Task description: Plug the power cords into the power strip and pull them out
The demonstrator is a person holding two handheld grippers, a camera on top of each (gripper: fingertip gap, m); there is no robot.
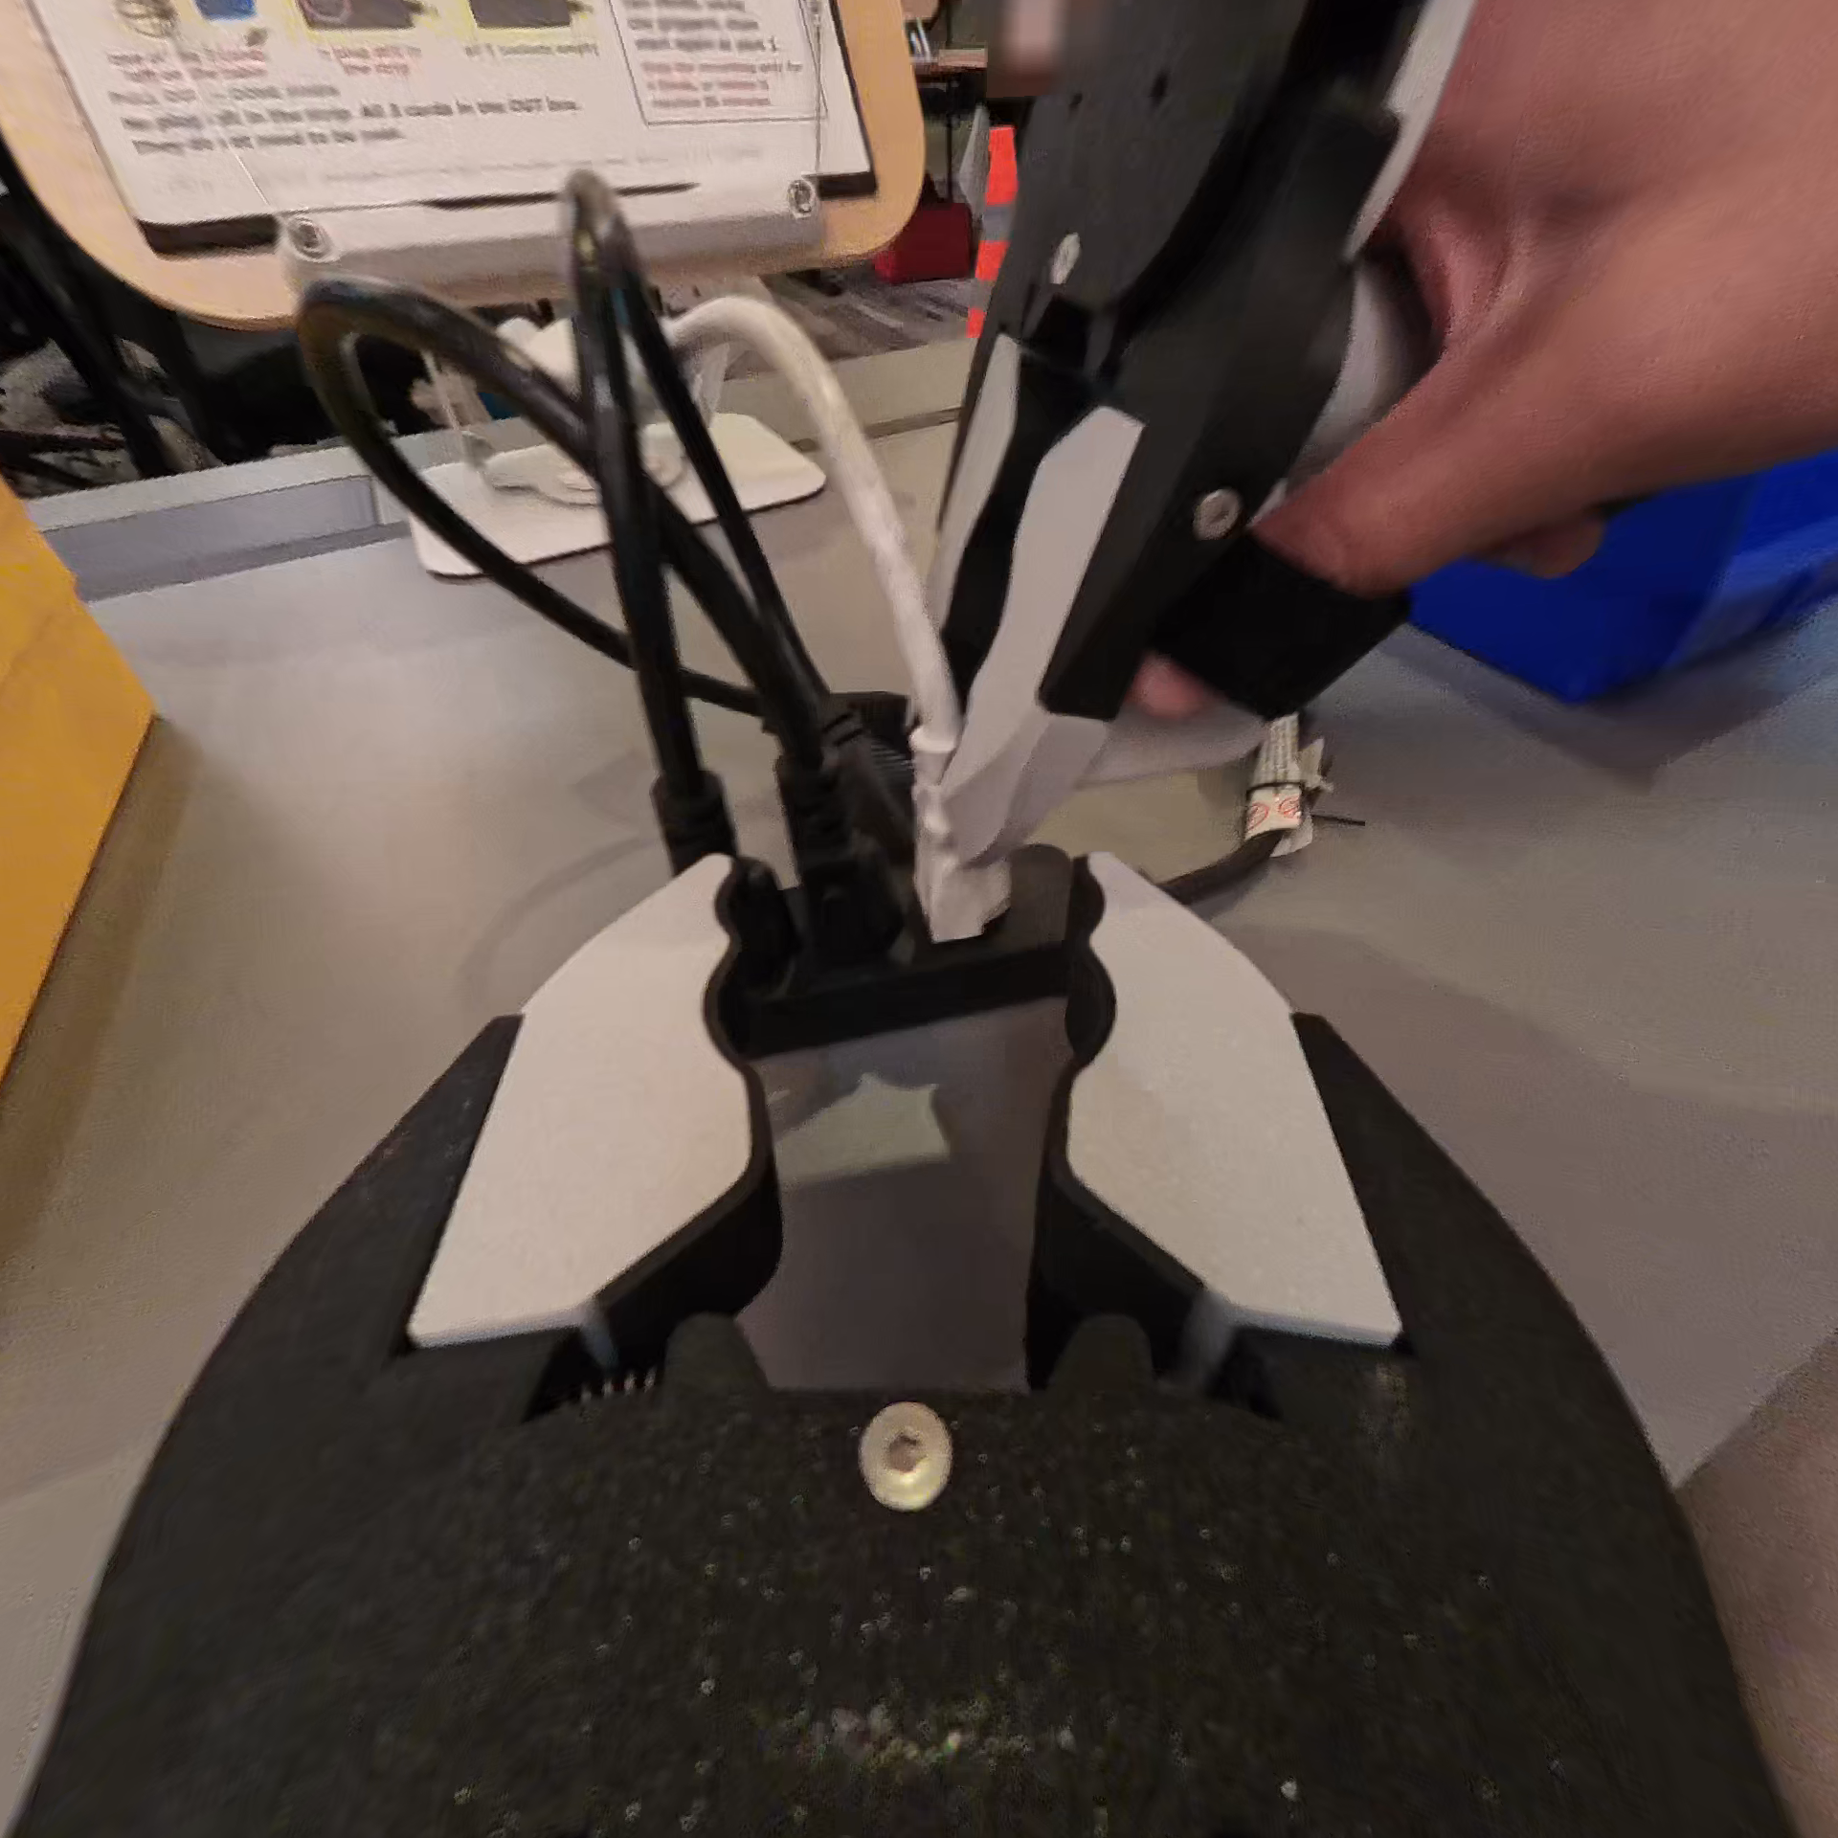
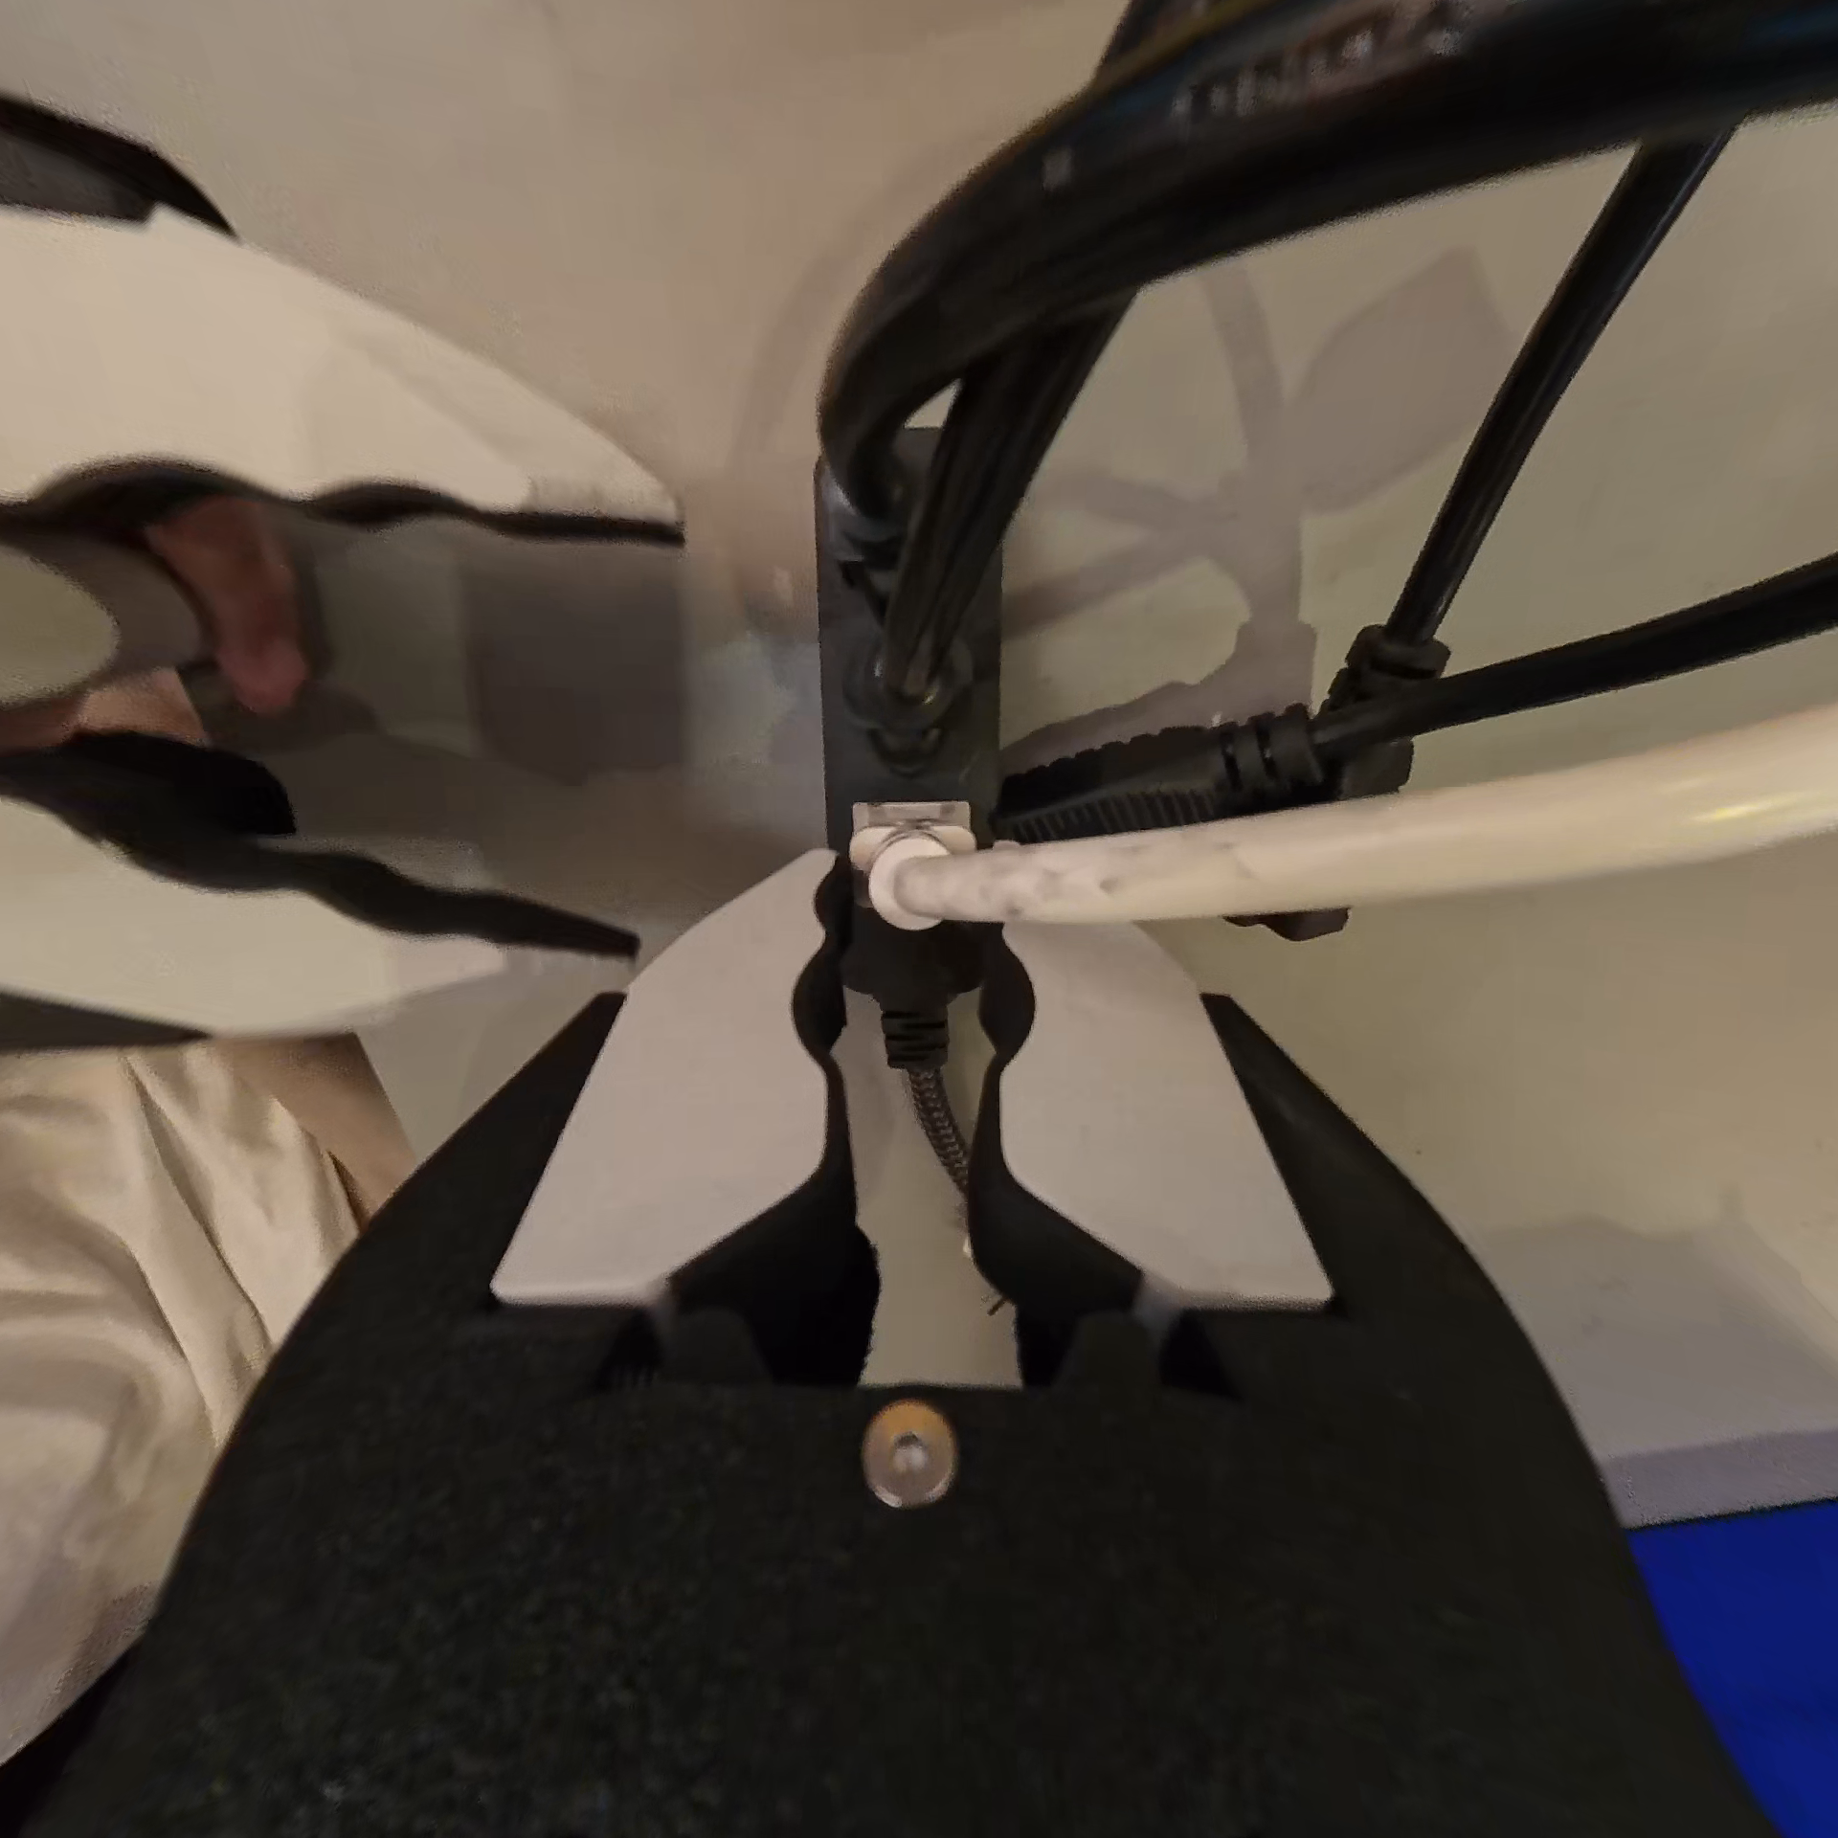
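The black power strip [image 1: 900, 985] lies on the grey table [image 1: 348, 895], and the left gripper [image 1: 900, 955] clamps its near end. At the strip's near socket, the right gripper [image 1: 980, 845] pinches the white plug [image 1: 960, 895]; two black plugs [image 1: 845, 855] sit just behind. I think an angled pull could bend the prongs or lift the strip. The sheet [image 1: 448, 90] behind the strip carries blurred print.

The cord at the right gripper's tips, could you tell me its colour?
White cord, clearest in the left wrist view.
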